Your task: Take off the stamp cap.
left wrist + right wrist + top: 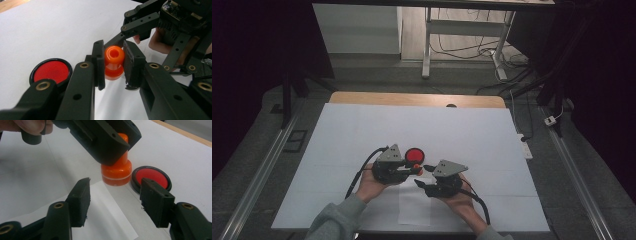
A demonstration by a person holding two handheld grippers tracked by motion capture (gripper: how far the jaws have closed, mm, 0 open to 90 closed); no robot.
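The left gripper (113,63) is clenched on an orange stamp (114,62), its pads pressing the narrow handle; the left gripper view shows the hollow in the stamp's rounded top, which the right gripper view hides behind a jaw. That view instead shows the stamp's wide base (116,173) with a pale ring around it, low over the white paper sheet (30,187) and just beside a round red ink pad in a black rim (151,178). The right gripper (113,203) stands released, nothing between its jaws, which point at the base from close by. In the high view both grippers sit near the sheet's middle, with bare paper to each side and beyond, and the wooden table edge (417,99) well apart.
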